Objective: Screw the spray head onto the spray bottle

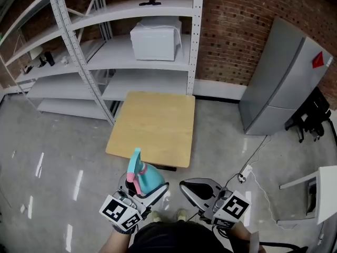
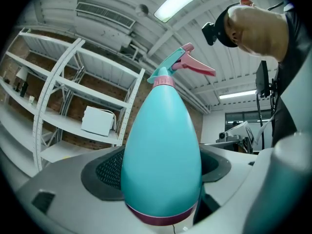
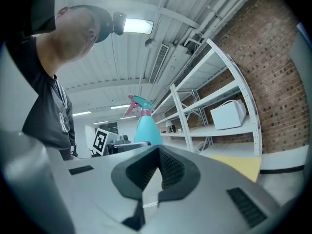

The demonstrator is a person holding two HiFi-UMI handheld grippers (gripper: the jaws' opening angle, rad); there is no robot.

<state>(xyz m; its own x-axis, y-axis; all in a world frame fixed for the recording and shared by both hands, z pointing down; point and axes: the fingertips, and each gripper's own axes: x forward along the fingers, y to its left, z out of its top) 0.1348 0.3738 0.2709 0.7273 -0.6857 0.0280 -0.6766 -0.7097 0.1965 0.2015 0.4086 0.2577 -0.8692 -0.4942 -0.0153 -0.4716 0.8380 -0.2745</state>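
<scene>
A teal spray bottle (image 1: 150, 179) with its teal and pink spray head (image 1: 136, 163) on top is held upright in the air by my left gripper (image 1: 147, 187), whose jaws are shut on the bottle's body. In the left gripper view the bottle (image 2: 163, 155) fills the gap between the jaws, with the spray head (image 2: 181, 65) above it. My right gripper (image 1: 189, 187) is beside it, apart, shut and empty. The right gripper view shows its closed jaws (image 3: 158, 152) and, beyond them to the left, the bottle (image 3: 147, 130).
A small wooden table (image 1: 152, 125) stands just ahead of both grippers. Behind it are white metal shelves (image 1: 131, 62) with a white box (image 1: 156, 40) against a brick wall. A grey cabinet (image 1: 284, 78), a black chair (image 1: 310, 117) and a floor power strip (image 1: 243, 174) are to the right.
</scene>
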